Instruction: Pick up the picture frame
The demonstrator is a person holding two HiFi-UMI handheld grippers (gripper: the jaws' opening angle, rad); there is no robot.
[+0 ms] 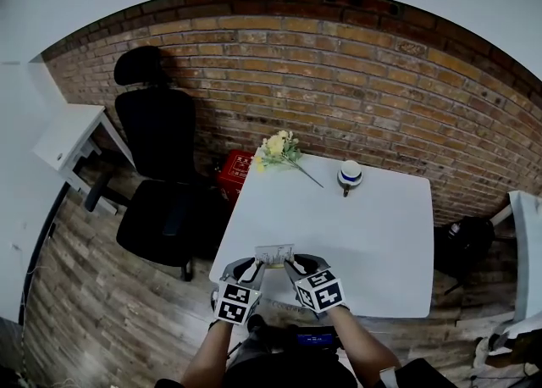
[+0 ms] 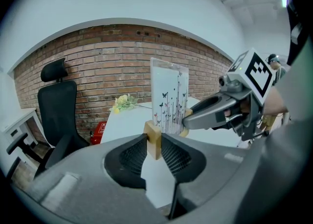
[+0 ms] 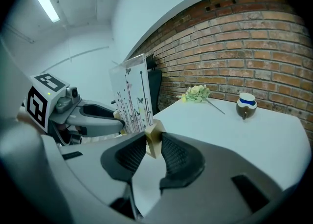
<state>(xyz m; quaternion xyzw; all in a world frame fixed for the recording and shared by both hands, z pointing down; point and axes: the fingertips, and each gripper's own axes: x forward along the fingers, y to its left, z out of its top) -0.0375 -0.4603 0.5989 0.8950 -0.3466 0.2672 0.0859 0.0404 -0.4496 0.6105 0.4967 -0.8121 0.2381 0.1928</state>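
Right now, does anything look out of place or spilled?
Nothing spilled. The picture frame is upright, clamped by left tool and right tool. Only the flower bunch lies loose near the far table edge.

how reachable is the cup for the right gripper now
Likely not: the right gripper is shut on the frame and the cup stands far across the table, though nothing blocks the way.

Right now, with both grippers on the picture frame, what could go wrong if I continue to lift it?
1. The left gripper and right gripper each clamp only a small wooden foot of the picture frame; uneven motion could twist the clear panel or pull a foot loose.
2. The tall panel stands above both grips, so it may tip.
3. It is at the near edge of the table; a slip could drop it to the floor.
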